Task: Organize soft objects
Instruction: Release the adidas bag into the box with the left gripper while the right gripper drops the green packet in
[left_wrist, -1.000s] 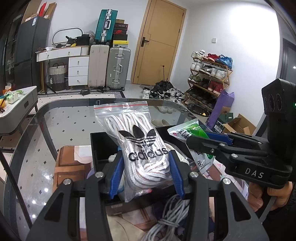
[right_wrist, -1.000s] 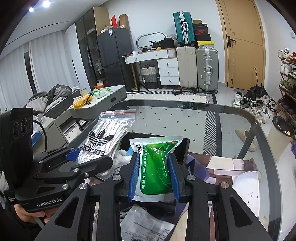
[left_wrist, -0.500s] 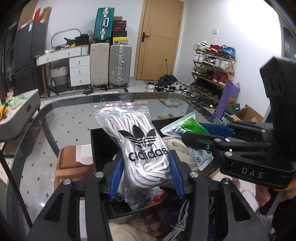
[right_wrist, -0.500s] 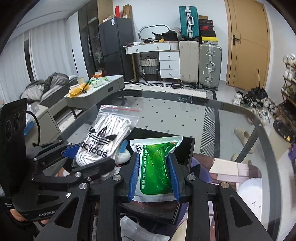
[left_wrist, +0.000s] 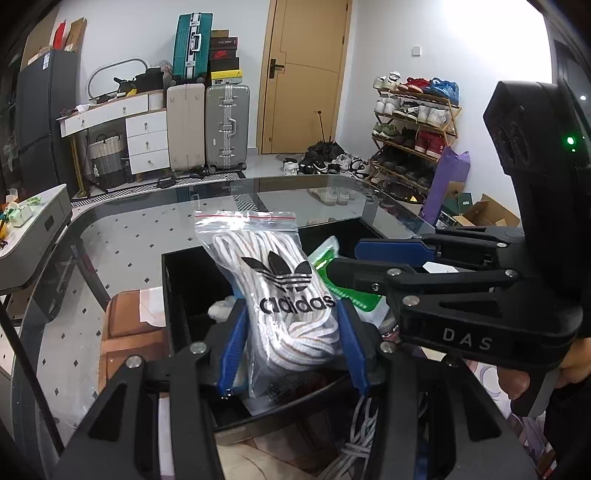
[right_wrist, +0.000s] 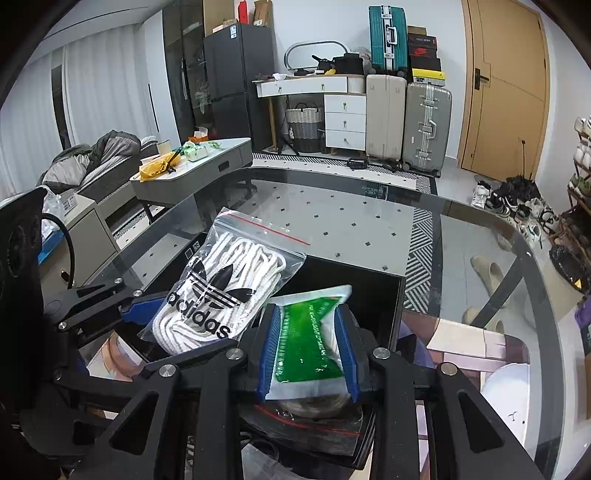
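Over the black bin (left_wrist: 177, 280) on the glass table (left_wrist: 122, 236), the zip bag of white laces (left_wrist: 280, 295) with the adidas logo sits pinched between the left gripper (left_wrist: 290, 343) and its blue pads, standing pretty much upright. Right beside it, the right gripper (right_wrist: 306, 350) is squeezing a green pouch (right_wrist: 306, 332) just above the same bin, the two bags nearly touching. Suitcases (left_wrist: 207, 129) and a shoe rack (left_wrist: 413, 122) stand further back by the door (left_wrist: 306, 74)

Laces bag (left_wrist: 284, 295) betw. L gripper (left_wrist: 291, 347) fingers (left_wrist: 231, 350)
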